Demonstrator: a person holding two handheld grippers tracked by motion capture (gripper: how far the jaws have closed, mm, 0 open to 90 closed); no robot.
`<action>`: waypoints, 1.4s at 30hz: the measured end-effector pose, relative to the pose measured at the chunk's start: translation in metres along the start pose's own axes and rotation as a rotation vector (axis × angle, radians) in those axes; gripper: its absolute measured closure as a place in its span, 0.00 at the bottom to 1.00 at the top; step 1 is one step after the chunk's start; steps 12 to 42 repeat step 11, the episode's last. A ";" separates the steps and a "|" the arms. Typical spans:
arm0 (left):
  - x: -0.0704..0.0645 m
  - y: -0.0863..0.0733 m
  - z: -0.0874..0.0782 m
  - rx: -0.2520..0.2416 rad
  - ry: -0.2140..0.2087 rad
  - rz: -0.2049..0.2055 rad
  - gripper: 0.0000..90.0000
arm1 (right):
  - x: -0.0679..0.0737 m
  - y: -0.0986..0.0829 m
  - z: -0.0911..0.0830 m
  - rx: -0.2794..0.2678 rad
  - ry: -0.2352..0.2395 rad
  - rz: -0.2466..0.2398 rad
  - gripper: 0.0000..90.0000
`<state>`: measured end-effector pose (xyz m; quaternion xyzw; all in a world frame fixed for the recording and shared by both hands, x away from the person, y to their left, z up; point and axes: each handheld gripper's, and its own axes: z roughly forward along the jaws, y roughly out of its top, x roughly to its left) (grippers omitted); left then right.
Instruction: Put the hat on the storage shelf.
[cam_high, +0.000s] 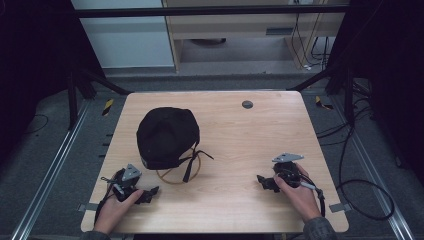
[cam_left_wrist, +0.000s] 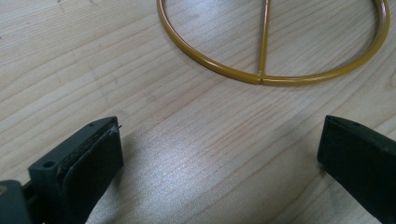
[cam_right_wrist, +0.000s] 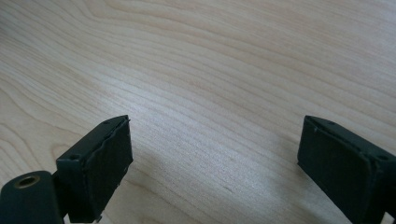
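On the wooden table (cam_high: 240, 145) a black cap (cam_high: 166, 136) sits on a yellow wire stand (cam_left_wrist: 273, 74) at about ten o'clock from the centre, while the left gripper (cam_high: 148, 194) at seven o'clock and the right gripper (cam_high: 263, 182) at four both rest with jaws spread wide, holding nothing.

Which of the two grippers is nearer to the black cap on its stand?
The left gripper: it lies just below the black cap and its yellow wire stand, while the right gripper rests across the table.
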<state>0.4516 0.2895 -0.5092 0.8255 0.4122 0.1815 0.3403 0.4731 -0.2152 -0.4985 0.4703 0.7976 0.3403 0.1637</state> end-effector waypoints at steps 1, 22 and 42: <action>0.000 0.000 0.000 0.000 0.000 0.000 0.00 | 0.001 -0.002 0.003 0.008 -0.008 0.001 0.11; 0.000 0.000 0.000 0.000 0.000 -0.001 0.00 | 0.007 -0.010 0.011 -0.039 -0.051 -0.039 0.03; 0.000 0.000 0.000 0.000 0.000 -0.001 0.00 | 0.007 -0.010 0.011 -0.039 -0.051 -0.039 0.03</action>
